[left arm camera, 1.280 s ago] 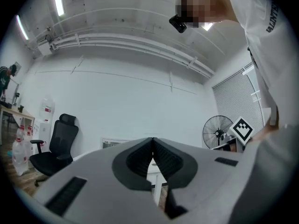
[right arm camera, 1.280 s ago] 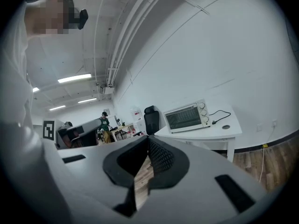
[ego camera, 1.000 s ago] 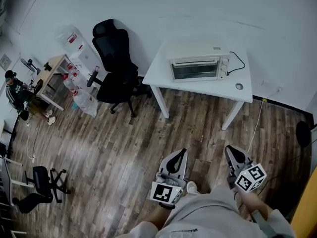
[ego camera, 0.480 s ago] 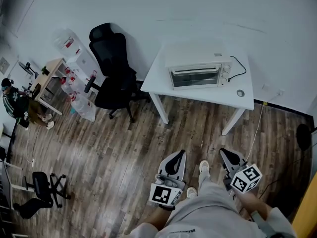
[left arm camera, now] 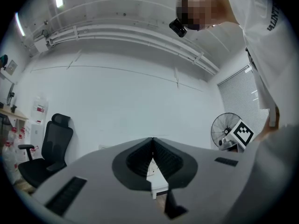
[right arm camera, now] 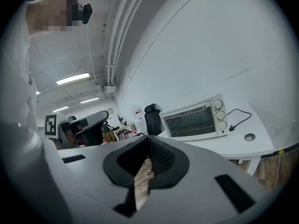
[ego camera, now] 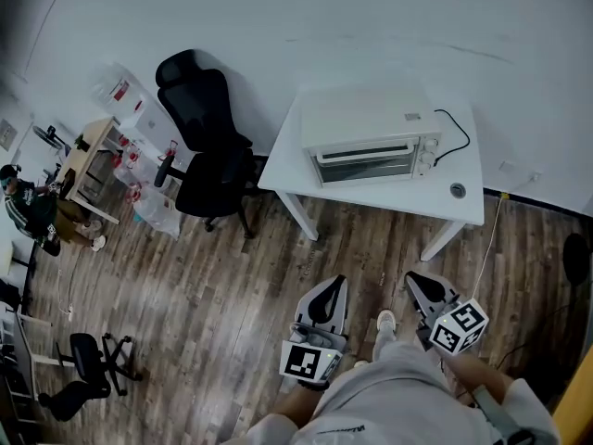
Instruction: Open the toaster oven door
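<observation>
- Left gripper (ego camera: 334, 286): I read its jaws as pressed together at the tips, with nothing between them. It is held low in front of the person's body, above the wooden floor (ego camera: 213, 276).
- Right gripper (ego camera: 416, 283): its jaws are likewise pressed together and grip nothing. It sits just beside the left one, at about the same height in the head view.
- Toaster oven (ego camera: 369, 142): it stands on the white table (ego camera: 389, 196) against the far wall, well apart from both grippers. A strip of bare floor lies between it and the jaw tips.
- Bearing, head view: I see the oven ahead of both grippers, roughly between their two lines of aim and slightly nearer the right gripper's side.
- Bearing, right gripper view: the oven (right arm camera: 194, 118) appears above and to the right of the closed tips (right arm camera: 148, 139), its front turned towards the camera.
- Oven door (ego camera: 365, 161): it is closed flat against the oven front. Neither gripper touches it.
- Control knobs (right arm camera: 220, 115): a column of these sits at the right end of the oven front.
- Power cord (ego camera: 456, 124): it loops across the table to the right of the oven.
- Black office chair (ego camera: 206, 146): it stands left of the table, clear of both grippers.
</observation>
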The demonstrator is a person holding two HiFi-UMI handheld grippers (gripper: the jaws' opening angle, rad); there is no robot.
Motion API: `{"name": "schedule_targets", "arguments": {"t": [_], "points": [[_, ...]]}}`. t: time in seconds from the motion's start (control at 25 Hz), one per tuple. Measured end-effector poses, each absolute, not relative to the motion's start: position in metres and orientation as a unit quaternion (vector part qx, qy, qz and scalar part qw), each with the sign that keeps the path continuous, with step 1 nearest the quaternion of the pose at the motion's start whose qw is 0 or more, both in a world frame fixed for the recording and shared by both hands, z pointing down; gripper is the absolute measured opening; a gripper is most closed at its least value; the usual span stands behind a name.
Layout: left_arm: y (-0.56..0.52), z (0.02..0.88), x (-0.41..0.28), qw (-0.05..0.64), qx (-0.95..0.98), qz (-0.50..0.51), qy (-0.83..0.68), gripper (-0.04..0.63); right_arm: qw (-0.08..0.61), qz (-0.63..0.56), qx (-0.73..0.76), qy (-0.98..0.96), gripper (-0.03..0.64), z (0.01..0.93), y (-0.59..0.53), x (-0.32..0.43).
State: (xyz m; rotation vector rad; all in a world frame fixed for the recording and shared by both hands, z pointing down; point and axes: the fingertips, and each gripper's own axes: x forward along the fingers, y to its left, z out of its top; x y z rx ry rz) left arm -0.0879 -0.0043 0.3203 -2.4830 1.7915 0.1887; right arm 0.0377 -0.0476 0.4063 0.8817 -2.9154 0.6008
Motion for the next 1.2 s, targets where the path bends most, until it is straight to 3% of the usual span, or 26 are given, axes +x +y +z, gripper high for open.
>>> {"name": "schedule_targets", "arguments": {"t": [0.52, 1.2], "points": [[-0.122, 0.322, -0.099, 0.032, -0.781, 0.05, 0.622, 0.008, 0.008, 0.202, 0.227, -0.952, 0.017, 0.406, -0.181, 0.006], [-0.18, 0.341, -0.139, 0.014, -0.797, 0.036, 0.603, 0.008, -0.041, 0.287, 0.249, -0.924, 0.018, 0.446, -0.263, -0.054]]}}
